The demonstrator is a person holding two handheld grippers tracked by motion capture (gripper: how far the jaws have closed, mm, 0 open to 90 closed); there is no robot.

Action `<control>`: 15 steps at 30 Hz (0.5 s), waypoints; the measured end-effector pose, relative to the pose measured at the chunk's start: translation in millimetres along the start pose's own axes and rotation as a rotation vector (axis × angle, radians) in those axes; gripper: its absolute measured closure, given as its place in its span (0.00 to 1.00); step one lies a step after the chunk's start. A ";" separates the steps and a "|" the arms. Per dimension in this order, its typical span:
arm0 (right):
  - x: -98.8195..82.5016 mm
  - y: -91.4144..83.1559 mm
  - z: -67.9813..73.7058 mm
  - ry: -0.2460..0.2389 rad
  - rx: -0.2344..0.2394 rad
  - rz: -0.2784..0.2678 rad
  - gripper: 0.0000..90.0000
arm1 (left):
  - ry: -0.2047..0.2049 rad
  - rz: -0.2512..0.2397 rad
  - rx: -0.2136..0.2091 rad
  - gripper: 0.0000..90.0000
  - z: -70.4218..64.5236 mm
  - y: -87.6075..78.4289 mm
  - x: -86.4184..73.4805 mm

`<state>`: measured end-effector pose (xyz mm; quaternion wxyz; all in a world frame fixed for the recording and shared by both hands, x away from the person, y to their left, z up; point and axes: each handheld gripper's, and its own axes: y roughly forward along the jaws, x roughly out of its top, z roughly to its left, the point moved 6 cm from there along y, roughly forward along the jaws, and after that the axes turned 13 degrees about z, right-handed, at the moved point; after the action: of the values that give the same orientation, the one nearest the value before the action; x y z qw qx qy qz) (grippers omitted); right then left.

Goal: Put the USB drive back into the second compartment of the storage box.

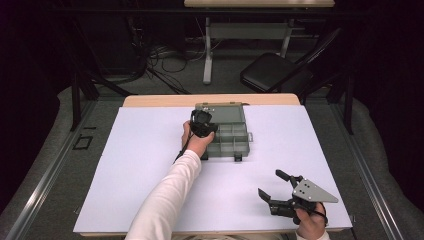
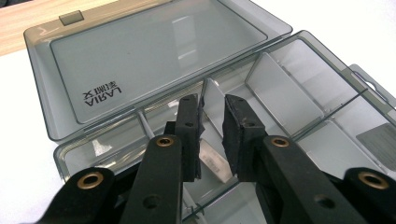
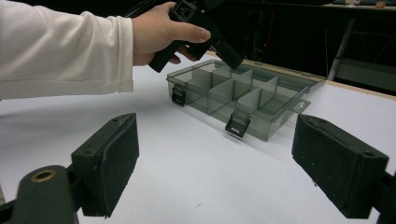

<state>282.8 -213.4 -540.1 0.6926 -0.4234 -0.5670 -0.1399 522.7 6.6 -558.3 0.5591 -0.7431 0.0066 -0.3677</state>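
Nearest to me, my right gripper [image 1: 272, 189] hovered low over the near right of the white sheet [image 1: 150, 165], its jaws spread wide with nothing between them. Its own view gave me what the high view could not: a low side look at the box's two black latches [image 3: 237, 124] hanging on the near wall, and bare sheet all the way from the jaws to that wall. The sheet's near edge lay just behind the gripper, and its right edge was close by.

Farther in, my left hand [image 1: 196, 141] had the left gripper [image 1: 204, 123] over the near left part of the compartment box [image 1: 235, 142], which sat at the far middle of the sheet, its right end well apart from the right edge. From above the jaws were hidden under the gripper body. The left gripper view showed them drawn almost together, with a slim gap between the pads, tips down inside a compartment beside an upright divider [image 2: 211, 100]. Whether the pads touched that divider I could not tell. A small pale piece [image 2: 212, 161] lay on the box floor under them.

Farthest, the clear lid [image 2: 154, 51] lay folded open and flat, reaching the bare wooden strip of the table [image 1: 160, 100] beyond the sheet's far edge.
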 end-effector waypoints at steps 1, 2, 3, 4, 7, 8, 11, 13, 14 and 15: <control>0.0 0.0 0.0 0.000 0.000 0.000 0.16 | 0.000 0.005 -0.002 0.84 0.0 -0.2 -0.2; 0.0 0.1 -0.1 0.000 0.000 0.000 0.16 | -0.003 0.002 -0.001 0.83 0.0 -0.1 -0.1; 0.0 0.1 0.1 0.000 0.001 0.000 0.16 | -0.003 -0.002 0.000 0.79 0.2 -0.2 0.1; -0.1 0.1 0.1 0.000 0.001 0.001 0.16 | -0.001 -0.007 0.003 0.77 0.4 -0.8 0.5; -0.2 0.2 0.2 -0.001 0.000 0.002 0.16 | -0.005 -0.007 -0.005 0.72 -0.1 -2.2 0.7; -0.1 0.1 0.2 -0.001 0.001 0.001 0.16 | -0.012 -0.017 0.008 0.67 0.6 -2.8 1.1; -0.2 0.1 -0.1 -0.001 -0.001 0.001 0.16 | -0.008 -0.029 0.012 0.62 -0.4 -5.2 1.9; -0.1 0.2 -0.2 -0.001 -0.001 0.001 0.16 | -0.010 -0.036 0.010 0.61 -1.2 -6.0 2.3; -0.1 0.2 0.0 0.000 0.000 0.002 0.16 | -0.006 -0.033 0.006 0.59 -1.2 -7.3 2.2; -0.2 0.4 0.4 -0.001 0.000 0.002 0.16 | 0.000 -0.031 -0.001 0.57 -1.0 -8.1 2.2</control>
<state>282.8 -212.9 -540.4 0.6923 -0.4241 -0.5671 -0.1392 520.5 7.9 -550.2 0.5528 -0.7435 -0.0047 -0.3764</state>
